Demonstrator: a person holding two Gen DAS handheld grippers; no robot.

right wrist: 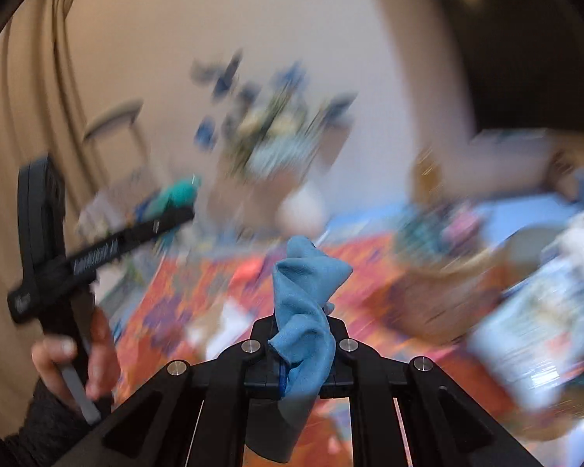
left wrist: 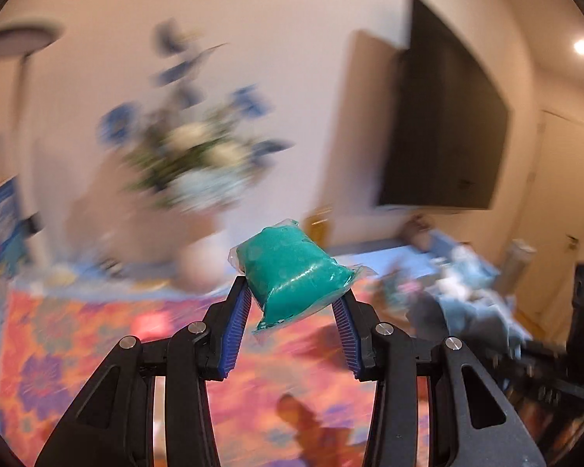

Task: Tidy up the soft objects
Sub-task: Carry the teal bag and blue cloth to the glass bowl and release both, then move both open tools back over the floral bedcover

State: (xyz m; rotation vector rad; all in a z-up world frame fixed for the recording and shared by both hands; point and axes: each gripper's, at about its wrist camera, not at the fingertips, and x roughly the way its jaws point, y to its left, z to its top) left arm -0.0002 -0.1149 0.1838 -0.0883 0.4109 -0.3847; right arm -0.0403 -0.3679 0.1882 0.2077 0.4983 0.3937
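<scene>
Left gripper: my left gripper (left wrist: 296,303) reaches up from the bottom of its own frame, its blue ribbed pads (left wrist: 235,329) partly apart and clamped on a teal packet (left wrist: 296,276). In the right wrist view it crosses the left side, slanting up to the right.
Teal packet: soft, sealed in clear film, gripped by its lower half, the rest bulging above my fingertips at frame centre, clear of the surface below.
Left hand: my hand (right wrist: 76,354) wraps the black handle at the lower left of the right wrist view, a dark knitted sleeve (right wrist: 39,420) at the wrist.
Right gripper: my right gripper (right wrist: 305,350) comes up from the bottom centre, jaws together and pinched on a blue cloth (right wrist: 307,303).
Blue cloth: it stands up in a twisted fold above my fingertips, and a tail hangs down between the arms.
Room to move: a floral tablecloth (left wrist: 58,330) in orange and purple spreads blurred beneath both grippers, with open wall above.
Things ahead: a blurred vase of blue and white flowers (left wrist: 190,144) stands past the packet at centre left.
Right side: a dark screen (left wrist: 447,116) hangs on the wall at upper right; below it lies a blurred heap of blue fabric (left wrist: 467,292) near the table's right edge.
</scene>
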